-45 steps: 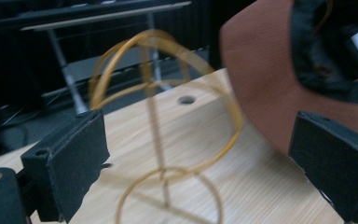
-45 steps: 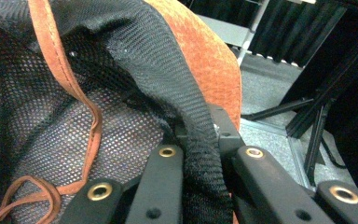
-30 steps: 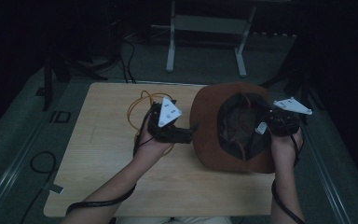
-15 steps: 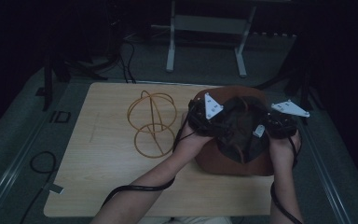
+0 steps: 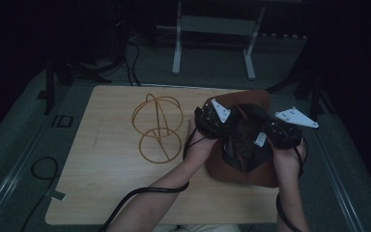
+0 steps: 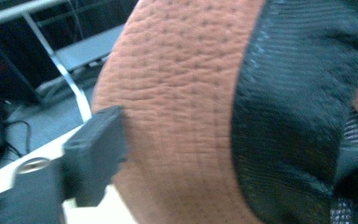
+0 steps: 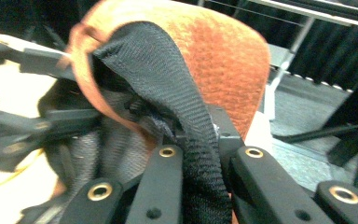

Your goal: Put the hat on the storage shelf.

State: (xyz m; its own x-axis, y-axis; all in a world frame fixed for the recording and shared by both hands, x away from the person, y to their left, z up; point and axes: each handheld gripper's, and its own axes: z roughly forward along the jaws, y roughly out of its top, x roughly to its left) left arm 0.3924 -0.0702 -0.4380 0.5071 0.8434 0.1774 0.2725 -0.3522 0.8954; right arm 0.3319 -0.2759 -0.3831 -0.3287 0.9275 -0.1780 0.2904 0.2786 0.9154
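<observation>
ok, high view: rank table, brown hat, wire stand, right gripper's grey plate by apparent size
1. table, by far the largest.
2. brown hat, partly covered by both grippers, so its full outline is unsure.
3. wire stand, somewhat smaller than the hat, though mostly open hoops.
4. grey plate, clearly the smallest.

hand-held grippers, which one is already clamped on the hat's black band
The right hand-held gripper: its jaws pinch the black band of the brown hat. The left hand-held gripper has just been closing beside the hat's brim, one jaw against the outside.
</observation>
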